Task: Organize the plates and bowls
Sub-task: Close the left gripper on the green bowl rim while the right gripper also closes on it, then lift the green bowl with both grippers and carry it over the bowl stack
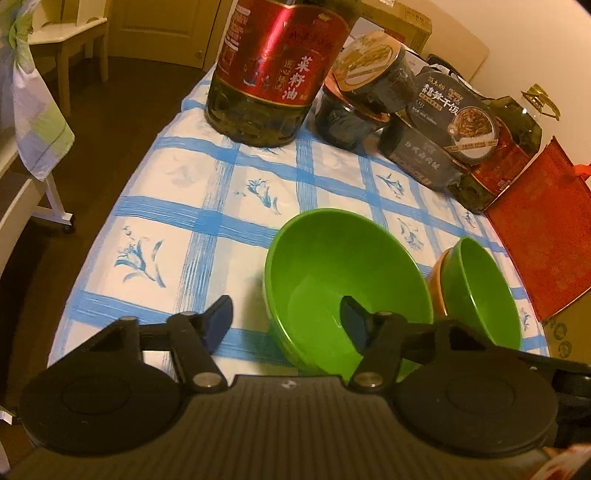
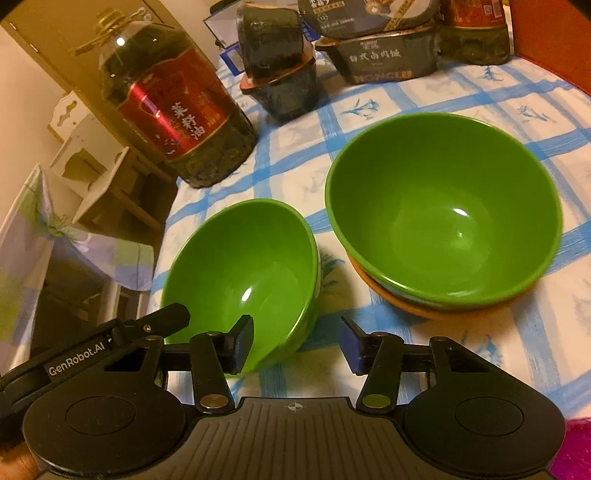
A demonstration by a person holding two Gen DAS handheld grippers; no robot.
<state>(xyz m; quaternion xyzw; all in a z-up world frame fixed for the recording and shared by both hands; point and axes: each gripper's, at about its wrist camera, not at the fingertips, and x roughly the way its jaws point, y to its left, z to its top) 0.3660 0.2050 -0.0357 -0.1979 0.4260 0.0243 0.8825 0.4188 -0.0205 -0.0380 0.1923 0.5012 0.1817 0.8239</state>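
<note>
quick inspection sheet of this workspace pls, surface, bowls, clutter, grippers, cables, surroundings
surface: table under a blue-and-white checked cloth.
job's things: single green bowl near the table's edge; second green bowl nested on an orange bowl. No plates seen.
clutter: big oil bottle, stacked dark meal tubs, second oil bottle, red bag.
grippers: left gripper and right gripper both open, each straddling the single bowl's rim, pads not pressing.
cables: nothing seen.
surroundings: white furniture, draped pastel cloth, dark floor, cardboard box.
</note>
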